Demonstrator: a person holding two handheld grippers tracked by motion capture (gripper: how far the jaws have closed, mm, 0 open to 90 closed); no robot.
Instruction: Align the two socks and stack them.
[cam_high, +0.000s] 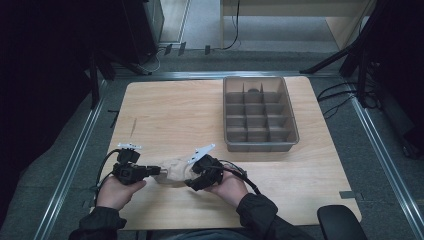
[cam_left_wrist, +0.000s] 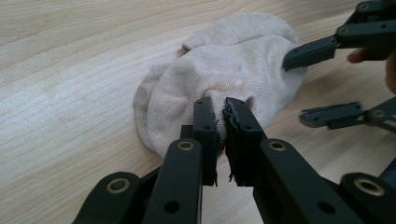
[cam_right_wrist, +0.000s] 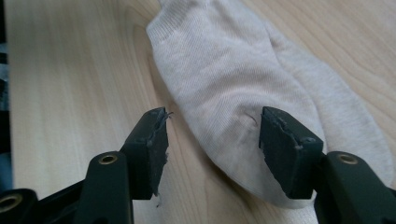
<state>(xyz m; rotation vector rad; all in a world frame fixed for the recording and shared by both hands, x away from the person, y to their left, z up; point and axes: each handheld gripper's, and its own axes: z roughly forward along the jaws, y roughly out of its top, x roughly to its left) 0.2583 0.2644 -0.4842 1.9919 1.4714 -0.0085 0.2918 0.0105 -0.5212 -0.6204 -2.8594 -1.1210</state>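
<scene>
Pale wood covers the table (cam_high: 165, 107), which stands on a dark floor with metal rails at each side; a grey divided tray (cam_high: 259, 113) sits on its far right part, well apart from the work. At the near edge, between the two hands, lies a cream sock (cam_high: 173, 169), or perhaps a pair laid one on the other, since the right gripper view shows a second layer beside the first.

The sock's long axis runs roughly left to right across the table, from one gripper toward the other. The left gripper (cam_left_wrist: 223, 122) comes in from the left and is clamped on the sock's left end: its jaws stand nearly together with a fold of knit pinched between them. The right gripper (cam_right_wrist: 212, 140) comes in from the right, and its jaws are spread wide. They straddle the rounded right end of the sock without pressing on it; one jaw is over bare wood, the other over the fabric. In the left gripper view one of its jaws rests at the sock's far edge.

Judging from this, the right gripper is nearer the free end, which lies directly ahead of it, so the coming move likely depends on closing across the sock's width there.
</scene>
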